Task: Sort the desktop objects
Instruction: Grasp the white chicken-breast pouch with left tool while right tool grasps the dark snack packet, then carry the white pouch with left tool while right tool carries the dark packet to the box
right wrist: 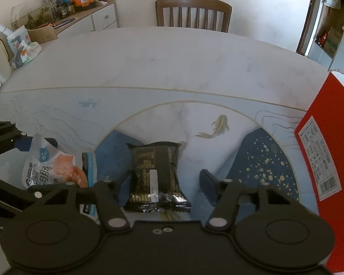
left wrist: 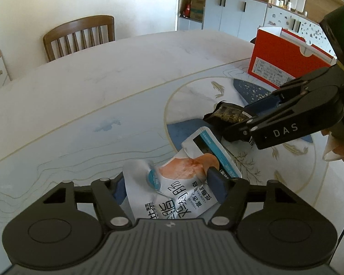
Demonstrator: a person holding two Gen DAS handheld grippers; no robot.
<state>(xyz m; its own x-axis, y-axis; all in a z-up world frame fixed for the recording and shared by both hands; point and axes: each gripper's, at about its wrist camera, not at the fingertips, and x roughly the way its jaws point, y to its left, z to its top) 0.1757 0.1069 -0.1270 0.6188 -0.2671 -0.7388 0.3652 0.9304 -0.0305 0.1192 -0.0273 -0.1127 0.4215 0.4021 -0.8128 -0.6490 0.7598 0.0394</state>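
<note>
A white snack pouch with a picture of meat lies on the patterned table and sits buckled between my left gripper's pads, which press on both its sides. The same pouch shows at the left of the right wrist view. To its right lies a black-and-gold snack packet, also visible in the left wrist view. My right gripper straddles the packet. Its left pad is at the packet's edge, while a gap separates the right pad from it. A gloved hand holds that gripper.
A red cardboard box stands open-topped at the right, close to the right gripper; it is also at the back right of the other view. A wooden chair is at the far edge. A sideboard with clutter stands at back left.
</note>
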